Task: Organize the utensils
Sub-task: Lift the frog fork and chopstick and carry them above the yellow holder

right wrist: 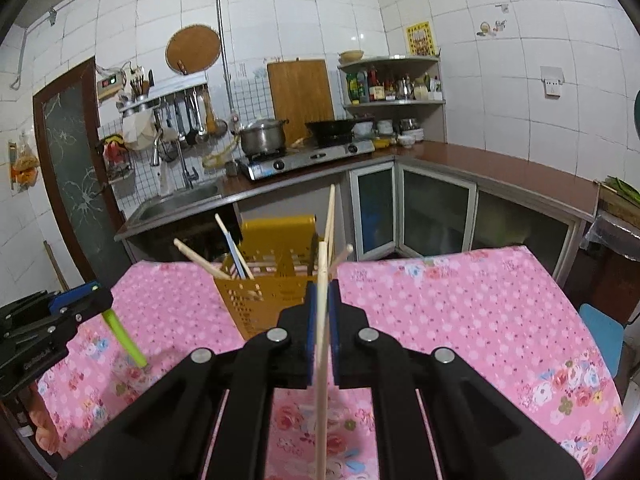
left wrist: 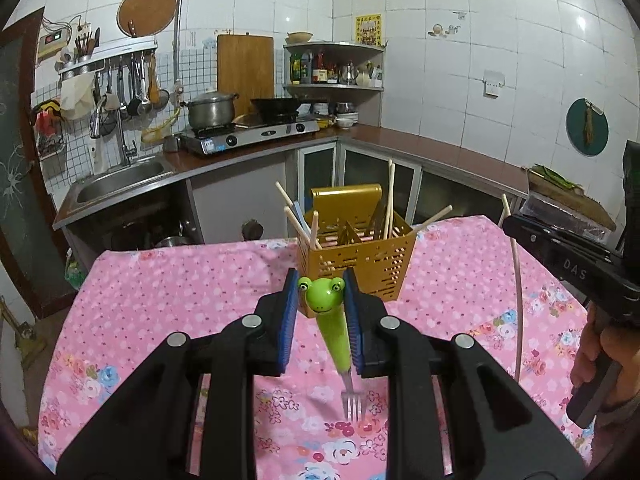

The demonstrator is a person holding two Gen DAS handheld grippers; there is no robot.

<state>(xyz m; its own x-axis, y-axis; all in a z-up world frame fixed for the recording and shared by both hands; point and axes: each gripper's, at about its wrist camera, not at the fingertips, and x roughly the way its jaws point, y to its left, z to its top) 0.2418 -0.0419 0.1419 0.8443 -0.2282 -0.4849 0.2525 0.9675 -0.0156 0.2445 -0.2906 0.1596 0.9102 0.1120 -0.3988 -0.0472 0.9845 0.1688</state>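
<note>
My left gripper (left wrist: pixel 321 280) is shut on a green frog-headed fork (left wrist: pixel 332 320), held above the pink floral tablecloth (left wrist: pixel 180 288) with its tines (left wrist: pixel 352 406) pointing down toward me. Just beyond it stands the yellow utensil holder (left wrist: pixel 360 264) with several chopsticks leaning in it. My right gripper (right wrist: pixel 322 286) is shut on a pale wooden chopstick (right wrist: pixel 321 360), held nearly upright in front of the same holder (right wrist: pixel 264 300). From the left wrist view, that chopstick (left wrist: pixel 518 280) and the right gripper's black body (left wrist: pixel 568 256) appear at the right edge.
A kitchen counter (left wrist: pixel 420 144) with a sink (left wrist: pixel 120 180), a gas stove (left wrist: pixel 248 136) and a pot runs behind the table. In the right wrist view the left gripper's body (right wrist: pixel 52 320) and the green fork handle (right wrist: pixel 124 336) show at the left. A blue stool (right wrist: pixel 602 332) stands at the right.
</note>
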